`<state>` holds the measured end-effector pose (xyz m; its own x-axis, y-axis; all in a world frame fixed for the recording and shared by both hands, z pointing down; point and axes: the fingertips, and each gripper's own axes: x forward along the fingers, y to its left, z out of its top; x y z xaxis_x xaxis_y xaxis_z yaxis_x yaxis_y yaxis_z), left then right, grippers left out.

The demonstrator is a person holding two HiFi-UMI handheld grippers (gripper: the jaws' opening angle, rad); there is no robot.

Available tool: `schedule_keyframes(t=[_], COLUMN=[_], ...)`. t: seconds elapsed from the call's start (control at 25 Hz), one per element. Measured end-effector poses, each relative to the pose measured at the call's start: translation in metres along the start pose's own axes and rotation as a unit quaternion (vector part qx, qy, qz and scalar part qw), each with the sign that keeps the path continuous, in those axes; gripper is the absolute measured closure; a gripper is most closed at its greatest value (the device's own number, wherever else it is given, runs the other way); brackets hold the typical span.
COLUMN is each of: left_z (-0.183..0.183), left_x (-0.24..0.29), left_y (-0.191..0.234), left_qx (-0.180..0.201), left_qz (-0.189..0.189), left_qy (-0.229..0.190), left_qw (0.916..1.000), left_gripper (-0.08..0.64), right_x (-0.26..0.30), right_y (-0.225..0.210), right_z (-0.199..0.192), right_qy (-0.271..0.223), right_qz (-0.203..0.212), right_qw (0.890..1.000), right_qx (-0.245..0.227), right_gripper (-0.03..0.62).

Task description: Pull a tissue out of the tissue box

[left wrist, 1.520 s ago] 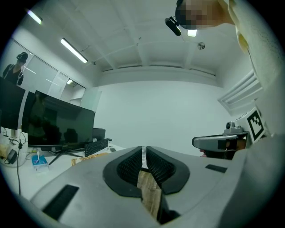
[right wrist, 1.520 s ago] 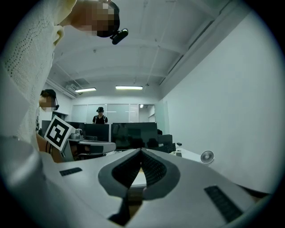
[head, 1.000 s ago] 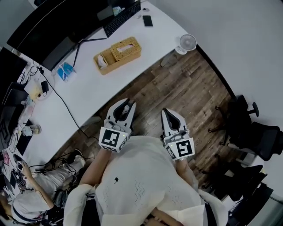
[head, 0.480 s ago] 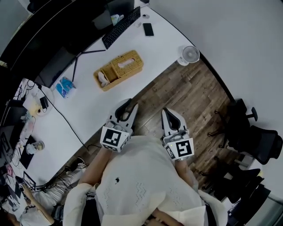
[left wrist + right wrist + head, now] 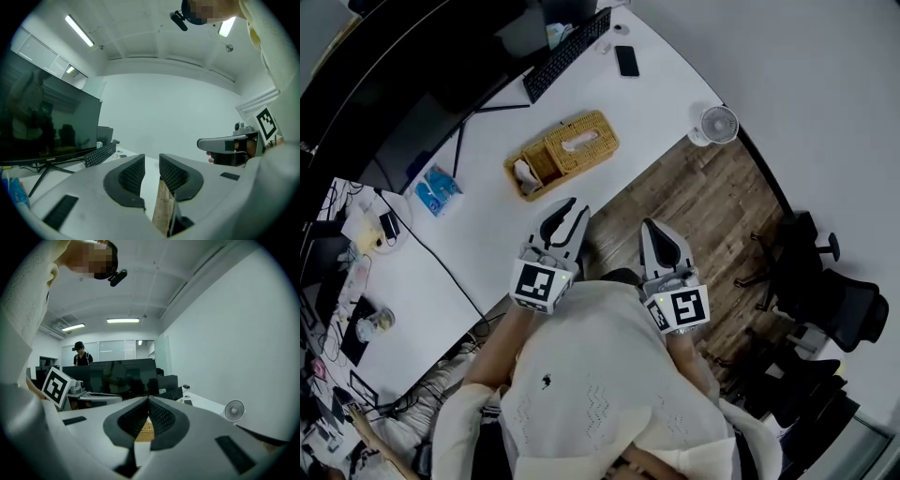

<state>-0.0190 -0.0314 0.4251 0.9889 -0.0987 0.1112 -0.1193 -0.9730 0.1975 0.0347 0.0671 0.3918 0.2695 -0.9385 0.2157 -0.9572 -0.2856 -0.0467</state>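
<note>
Your left gripper (image 5: 565,217), jaws a slit apart, and right gripper (image 5: 656,234), jaws closed, are both empty at the desk (image 5: 666,103) edge. The tissue box (image 5: 581,141) lies ahead, well apart, probably awaiting approach.

Held near the chest, the left claw (image 5: 570,208) points toward 1 o'clock, jaws slightly apart and empty; the right claw (image 5: 655,231), at its 3 o'clock, has jaws together.

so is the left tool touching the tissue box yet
No, the left tool hangs short of the wicker tissue box, with bare white desk showing between them.
</note>
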Motion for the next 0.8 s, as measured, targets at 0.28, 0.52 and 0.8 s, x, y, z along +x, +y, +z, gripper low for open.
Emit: schedule_keyframes(t=[0.28,0.52,0.8], left_z=[-0.003,-0.01,-0.011], left_x=[-0.008,-0.011,-0.008], left_y=[0.038,0.05,0.068], left_qx=[-0.021,-0.032,-0.04], left_qz=[0.039,0.058,0.103], left_qy=[-0.002,0.002,0.004], left_qw=[0.999,0.9978,0.9939], left_gripper=[0.476,0.476,0.476], right_x=[0.031,0.043,0.072], right_y=[0.018,0.023,0.019], right_z=[0.002,-0.001,-0.001], right_qy=[0.013,0.025,0.03], right_qz=[0.024,0.04,0.084], right_qw=[0.999,0.999,0.996], right_qx=[-0.016,-0.02,-0.011], right_gripper=[0.591,0.591,0.591])
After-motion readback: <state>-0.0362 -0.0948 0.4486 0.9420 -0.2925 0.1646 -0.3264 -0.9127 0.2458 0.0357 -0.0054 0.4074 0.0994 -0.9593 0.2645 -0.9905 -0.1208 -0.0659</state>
